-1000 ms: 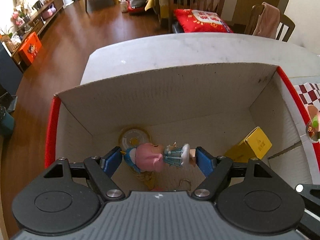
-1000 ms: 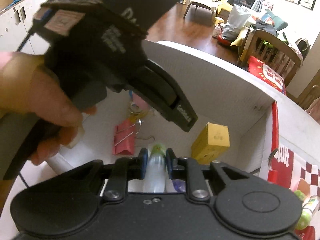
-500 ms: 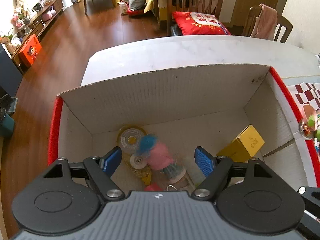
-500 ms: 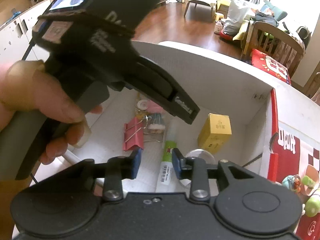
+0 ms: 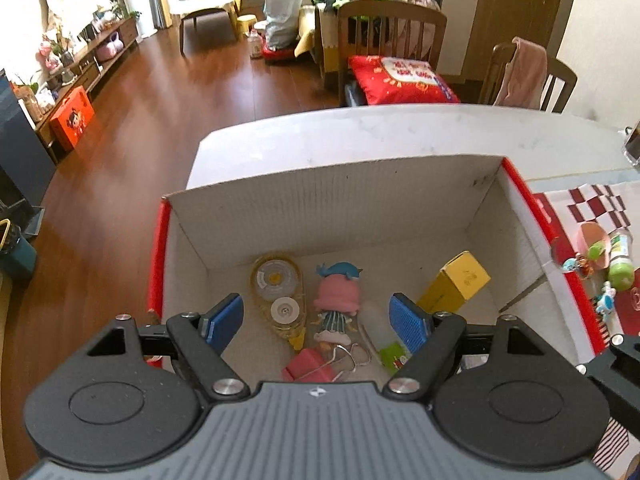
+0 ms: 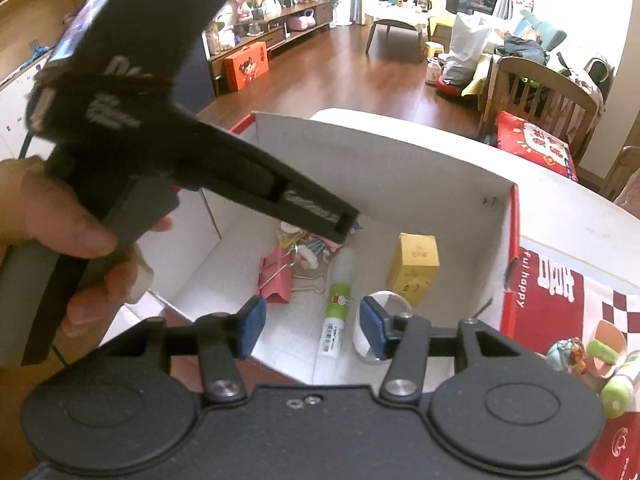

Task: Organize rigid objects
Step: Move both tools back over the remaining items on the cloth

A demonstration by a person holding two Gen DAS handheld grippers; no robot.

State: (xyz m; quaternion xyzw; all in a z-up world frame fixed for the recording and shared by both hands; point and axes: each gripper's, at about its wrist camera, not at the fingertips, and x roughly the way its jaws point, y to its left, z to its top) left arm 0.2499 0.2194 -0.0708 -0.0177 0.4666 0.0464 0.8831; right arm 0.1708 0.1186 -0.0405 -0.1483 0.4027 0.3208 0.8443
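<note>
Both toys you carried a second ago now lie loose in the cardboard box. Your left gripper hangs wide open and empty above the floor of the box, where the correction tape lies leftmost, the pink-hatted figurine just beside it, and the yellow carton to the right. Your right gripper has just been opening, pads clear of the glue stick lying beneath them.
</note>
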